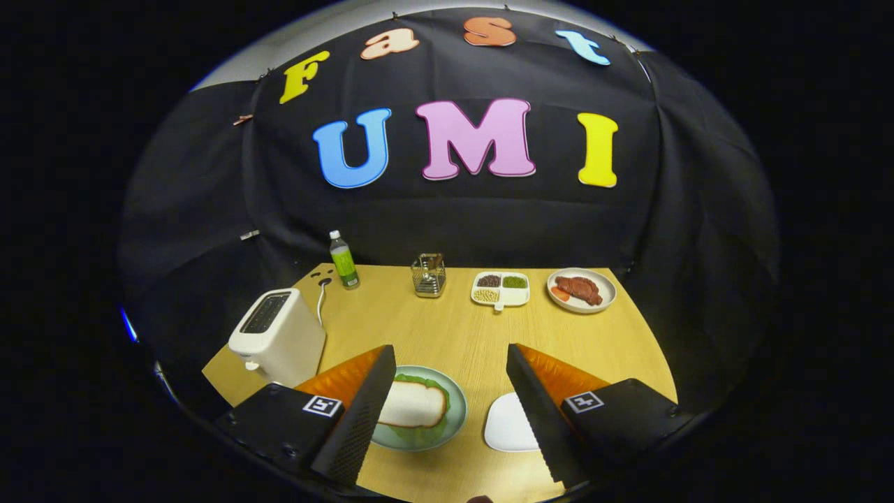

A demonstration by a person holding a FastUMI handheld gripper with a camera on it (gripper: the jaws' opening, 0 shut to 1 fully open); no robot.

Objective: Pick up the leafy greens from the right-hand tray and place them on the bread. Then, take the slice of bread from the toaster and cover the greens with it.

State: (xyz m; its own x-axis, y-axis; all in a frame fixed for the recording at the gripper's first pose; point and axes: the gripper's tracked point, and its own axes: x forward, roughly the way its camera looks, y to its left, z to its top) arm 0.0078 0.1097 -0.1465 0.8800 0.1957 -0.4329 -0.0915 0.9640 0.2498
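A pale green plate (455,412) lies on the wooden table just ahead of my left finger. On it a slice of bread (413,404) rests on top of leafy greens (426,434), whose edges stick out around the slice. The white toaster (278,335) stands to the left, beyond my left finger; its slot looks dark and no bread rises from it. A white tray (507,425) lies bare beside my right finger. My gripper (450,363) hovers above the table, open, with nothing between its fingers.
Along the table's far edge stand a green bottle (343,260), a metal grater (429,275), a divided dish of beans (500,289) and a plate of meat (581,290). The toaster's cord (321,302) runs back to a socket. Black cloth walls close in behind.
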